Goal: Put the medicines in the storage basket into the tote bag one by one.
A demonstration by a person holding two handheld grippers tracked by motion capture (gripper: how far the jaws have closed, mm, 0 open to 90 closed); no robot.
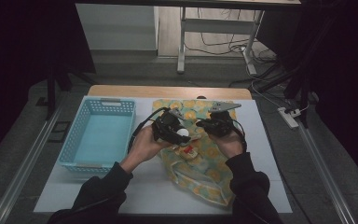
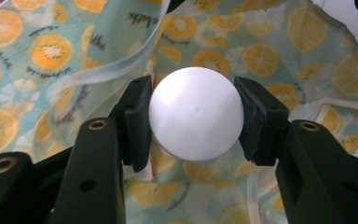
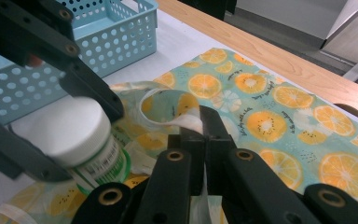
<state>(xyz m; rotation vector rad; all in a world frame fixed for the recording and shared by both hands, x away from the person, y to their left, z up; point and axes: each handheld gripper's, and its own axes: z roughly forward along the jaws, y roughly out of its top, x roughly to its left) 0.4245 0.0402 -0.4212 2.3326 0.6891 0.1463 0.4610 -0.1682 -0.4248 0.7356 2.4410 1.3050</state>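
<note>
From the high view, both forearms in dark sleeves reach in from the near edge, hands meeting above the orange-slice printed fabric bag (image 1: 200, 163) on the white table (image 1: 270, 154). The left gripper (image 1: 179, 130) points right, the right gripper (image 1: 205, 124) points left toward it; a light blue perforated plastic basket (image 1: 98, 135) stands to the left.

In the left gripper view, the jaws clamp the white round cap of a small bottle (image 2: 196, 119) from both sides, above the bag.

In the right gripper view, the jaws are clenched on the bag's translucent strap (image 3: 186, 122); the white-capped bottle with a green label (image 3: 81, 142) hangs tilted just left, held by the other gripper.
</note>
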